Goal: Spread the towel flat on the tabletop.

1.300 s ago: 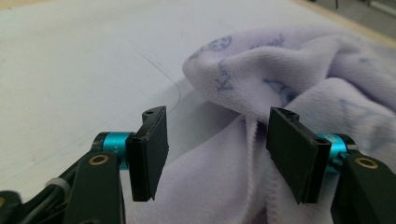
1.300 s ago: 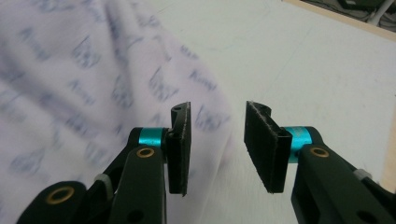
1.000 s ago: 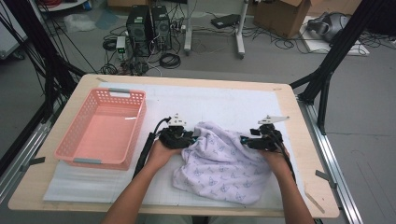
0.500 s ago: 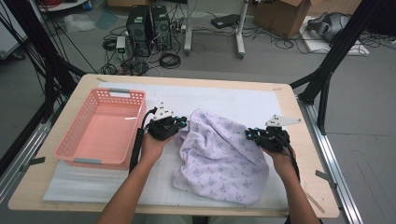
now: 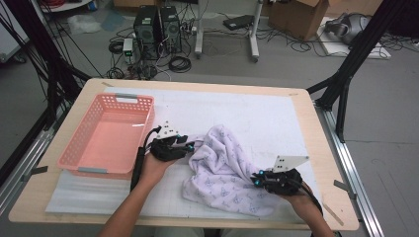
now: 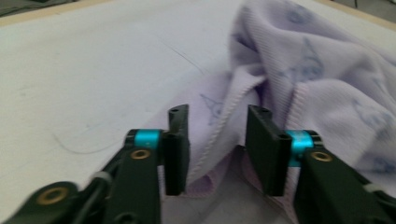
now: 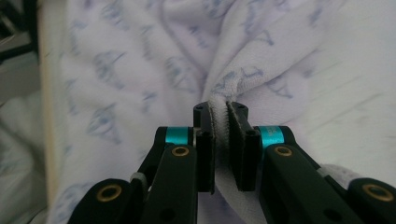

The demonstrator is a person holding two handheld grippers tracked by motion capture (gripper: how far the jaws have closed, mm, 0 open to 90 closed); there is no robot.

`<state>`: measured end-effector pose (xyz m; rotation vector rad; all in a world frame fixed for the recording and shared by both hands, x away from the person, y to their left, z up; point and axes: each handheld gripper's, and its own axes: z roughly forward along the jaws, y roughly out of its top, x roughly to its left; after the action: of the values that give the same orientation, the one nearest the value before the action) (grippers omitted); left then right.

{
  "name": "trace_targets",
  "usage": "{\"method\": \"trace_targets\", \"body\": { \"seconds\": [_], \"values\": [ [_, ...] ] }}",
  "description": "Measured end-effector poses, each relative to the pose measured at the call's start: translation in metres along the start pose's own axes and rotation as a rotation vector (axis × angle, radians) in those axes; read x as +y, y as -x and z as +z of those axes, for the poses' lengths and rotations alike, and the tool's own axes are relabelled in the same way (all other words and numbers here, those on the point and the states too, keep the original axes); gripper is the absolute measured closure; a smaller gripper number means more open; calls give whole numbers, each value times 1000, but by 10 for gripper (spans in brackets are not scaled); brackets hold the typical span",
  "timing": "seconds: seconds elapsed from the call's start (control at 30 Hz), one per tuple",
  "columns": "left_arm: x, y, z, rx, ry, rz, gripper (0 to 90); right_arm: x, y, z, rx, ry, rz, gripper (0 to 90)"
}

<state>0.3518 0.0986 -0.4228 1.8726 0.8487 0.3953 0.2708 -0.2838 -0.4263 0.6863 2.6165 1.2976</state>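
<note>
now the crumpled lilac cloth with the small blue print (image 5: pixel 225 170) lies in a heap on the white mat (image 5: pixel 257 116) covering the wooden table (image 5: pixel 316 138), right of the empty pink plastic basket (image 5: pixel 106 136). right gripper (image 5: pixel 258 179), near the table's front edge, has its jaws clamped tight on a bunched hem of the cloth; in the right gripper view the fold is squeezed flat between the pads (image 7: pixel 205 154). left gripper (image 5: pixel 190 147) sits at the cloth's left edge, just beside the basket, and its jaws have just been opening: in the left gripper view a hemmed edge (image 6: pixel 219 130) runs through the gap, pads apart and not pressing on it.
</note>
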Motion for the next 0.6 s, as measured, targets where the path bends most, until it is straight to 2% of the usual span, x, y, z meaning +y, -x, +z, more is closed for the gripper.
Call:
{"method": "trace_targets", "body": {
  "seconds": [0.1, 0.27, 0.33, 0.4, 0.43, 0.5, 0.6],
  "values": [
    [11, 0, 1, -15, 23, -20, 512, -2, -5, 4, 6, -46, -28, 814],
    [33, 13, 16, -112, 31, -5, 477, 1, -1, 2, 10, -27, -7, 790],
    [40, 22, 25, -144, 16, 16, 463, 4, 1, 2, 12, -14, -3, 724],
    [45, 31, 36, -137, -10, 37, 436, 8, 5, -2, -41, 39, 38, 543],
    [46, 34, 41, -136, -19, 45, 421, 11, 10, -5, -71, 79, 72, 529],
    [45, 38, 51, -130, -46, 49, 424, 18, 18, -10, -142, 136, 94, 517],
    [39, 36, 64, -97, -103, 33, 428, 26, 34, -11, -237, 153, 127, 520]
  ]
}}
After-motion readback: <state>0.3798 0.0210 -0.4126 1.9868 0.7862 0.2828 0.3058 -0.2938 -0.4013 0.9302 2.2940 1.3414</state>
